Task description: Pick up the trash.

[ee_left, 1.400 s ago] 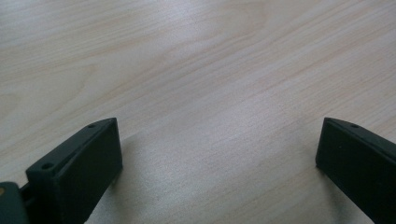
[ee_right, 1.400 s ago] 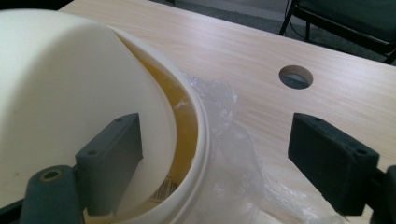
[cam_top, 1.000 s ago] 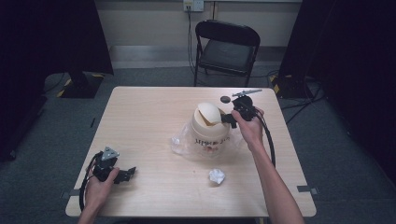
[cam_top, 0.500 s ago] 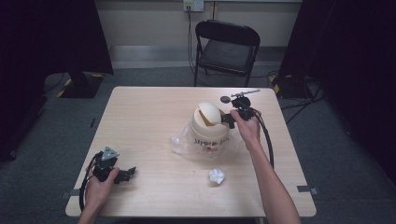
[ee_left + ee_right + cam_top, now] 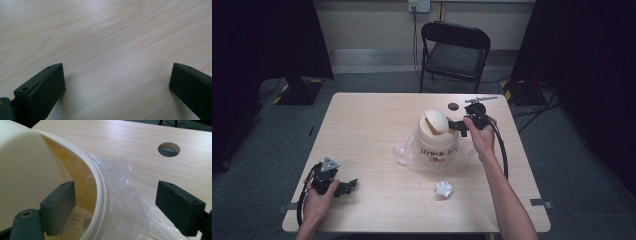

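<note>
The left gripper [image 5: 346, 186] is rested near the table's [image 5: 372, 130] front left corner, jaws spread with nothing between them. At centre, the cream bin [image 5: 436, 142] stands upright on a clear plastic bag [image 5: 406, 154]. The right gripper [image 5: 115, 207] is spread astride its rim, one jaw inside; a sideways pull could tip the bin or drag the bag, and crumpled paper [image 5: 444, 188] lies near the front.

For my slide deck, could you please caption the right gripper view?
Open right gripper straddling the cream bin's rim, one jaw inside, clear plastic liner spilling onto the wooden table.

The cream bin [image 5: 435, 141] at frame centre bears dark lettering too blurred to read, and a barcode label [image 5: 84, 222] with illegible digits.
</note>
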{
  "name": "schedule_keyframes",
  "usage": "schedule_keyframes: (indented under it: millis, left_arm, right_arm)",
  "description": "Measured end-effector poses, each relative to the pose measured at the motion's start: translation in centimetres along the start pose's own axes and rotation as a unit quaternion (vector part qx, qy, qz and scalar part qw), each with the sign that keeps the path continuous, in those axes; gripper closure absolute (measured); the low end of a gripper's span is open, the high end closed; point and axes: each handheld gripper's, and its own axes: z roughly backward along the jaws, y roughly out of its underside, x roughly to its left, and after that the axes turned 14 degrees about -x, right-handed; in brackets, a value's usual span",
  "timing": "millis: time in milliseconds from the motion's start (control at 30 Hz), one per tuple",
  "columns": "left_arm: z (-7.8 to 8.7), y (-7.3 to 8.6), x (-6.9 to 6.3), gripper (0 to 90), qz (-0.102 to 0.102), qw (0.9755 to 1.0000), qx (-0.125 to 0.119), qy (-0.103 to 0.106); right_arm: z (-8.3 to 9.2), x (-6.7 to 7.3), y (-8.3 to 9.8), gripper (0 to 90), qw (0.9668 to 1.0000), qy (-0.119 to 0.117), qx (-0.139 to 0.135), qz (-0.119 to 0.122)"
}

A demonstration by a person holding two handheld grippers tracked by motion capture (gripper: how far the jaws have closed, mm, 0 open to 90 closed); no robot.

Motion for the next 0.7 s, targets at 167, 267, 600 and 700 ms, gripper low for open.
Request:
schedule_keyframes:
  millis: [167, 267, 600, 700]
  left_arm:
    - [0.0, 0.0, 0.1, 0.0, -0.005, 1.0000, 0.003, 0.001]
    - [0.0, 0.0, 0.1, 0.0, -0.005, 1.0000, 0.003, 0.001]
    - [0.0, -0.1, 0.1, 0.0, -0.007, 1.0000, 0.003, 0.000]
    - [0.0, 0.0, 0.1, 0.0, -0.006, 1.0000, 0.003, -0.001]
  right_arm:
    - [1.3, 0.1, -0.4, 15.0, 0.9998, 0.001, -0.020, 0.001]
    - [2.4, 0.2, -0.3, 14.0, 0.9994, 0.003, -0.034, 0.005]
    - [7.1, 1.2, 1.5, 14.7, 0.9971, -0.008, -0.072, 0.024]
    - [7.6, 1.2, 2.7, 16.4, 0.9972, -0.021, -0.070, 0.014]
